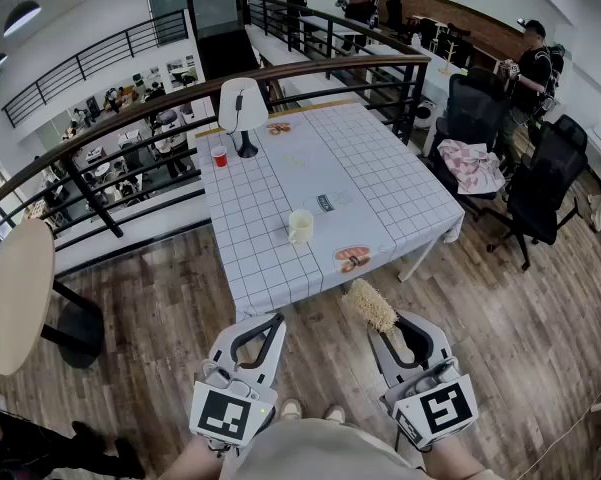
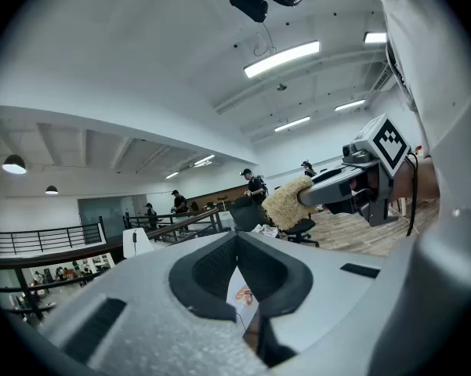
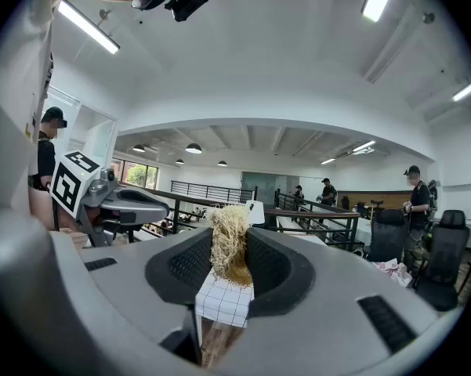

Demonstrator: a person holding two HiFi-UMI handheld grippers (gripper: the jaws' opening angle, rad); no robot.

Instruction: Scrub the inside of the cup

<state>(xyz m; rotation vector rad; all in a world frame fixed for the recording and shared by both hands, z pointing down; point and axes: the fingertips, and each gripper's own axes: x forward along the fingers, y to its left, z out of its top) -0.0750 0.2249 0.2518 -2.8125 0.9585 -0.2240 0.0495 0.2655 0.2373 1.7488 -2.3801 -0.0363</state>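
I see a table (image 1: 280,198) with a white cloth. Thin dark lines cut the cloth into little squares. The cup (image 1: 300,226) on it is pale cream. A small cup (image 1: 219,156) farther back is red. The lamp (image 1: 242,108) is white with a black foot. My brush (image 1: 370,305) is straw yellow. The left gripper (image 1: 276,320) and right gripper (image 1: 392,326) are grey, black inside the jaws, with black and white square marks behind. The floor (image 1: 160,318) is brown wood.

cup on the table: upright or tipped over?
Upright. The cup stands on its base on the table, mouth facing up. Whether anything is inside cannot be told.
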